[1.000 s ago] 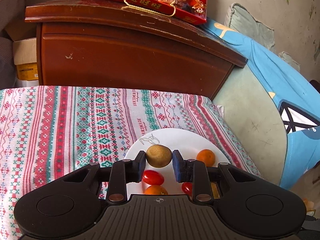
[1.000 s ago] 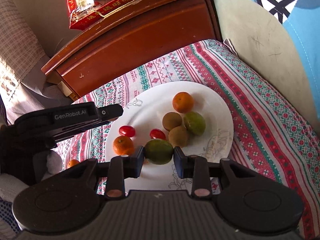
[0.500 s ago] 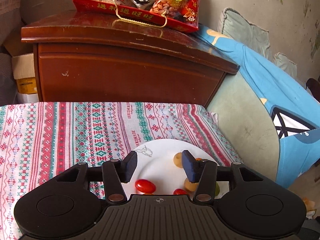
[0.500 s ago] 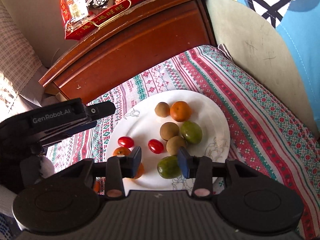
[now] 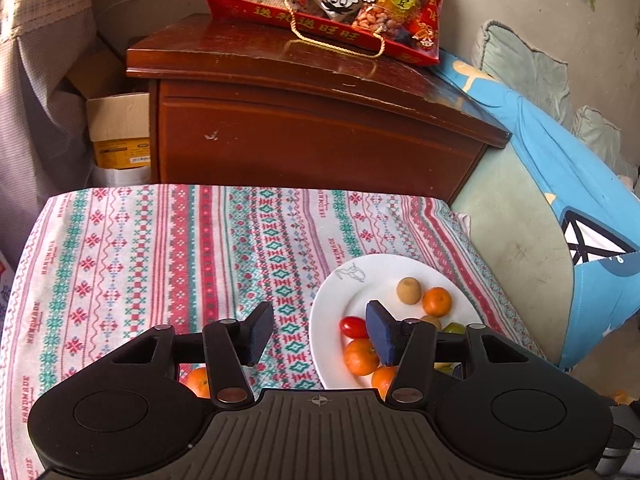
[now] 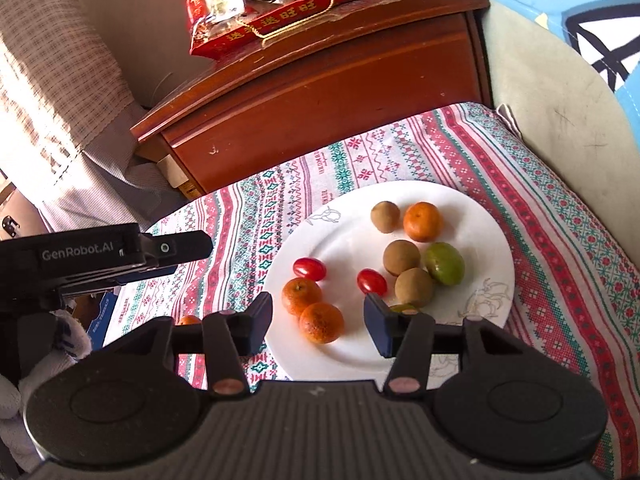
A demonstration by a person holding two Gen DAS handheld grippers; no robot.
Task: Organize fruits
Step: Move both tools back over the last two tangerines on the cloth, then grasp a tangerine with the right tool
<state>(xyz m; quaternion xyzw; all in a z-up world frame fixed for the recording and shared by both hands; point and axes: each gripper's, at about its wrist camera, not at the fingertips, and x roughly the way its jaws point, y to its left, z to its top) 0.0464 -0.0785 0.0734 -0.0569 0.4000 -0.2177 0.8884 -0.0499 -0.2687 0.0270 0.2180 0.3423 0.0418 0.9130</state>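
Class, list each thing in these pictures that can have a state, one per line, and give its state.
left claw: open, nothing between its pads
right claw: jaws opening, gripping nothing
plate: on the cloth, holding fruit
stray orange: off the plate, on the cloth
snack bag: lying on the wooden cabinet

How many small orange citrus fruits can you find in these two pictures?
4: one at the far side of the white plate beside a brown fruit; two touching at its near-left; one off the plate on the cloth, half hidden. More may be hidden.
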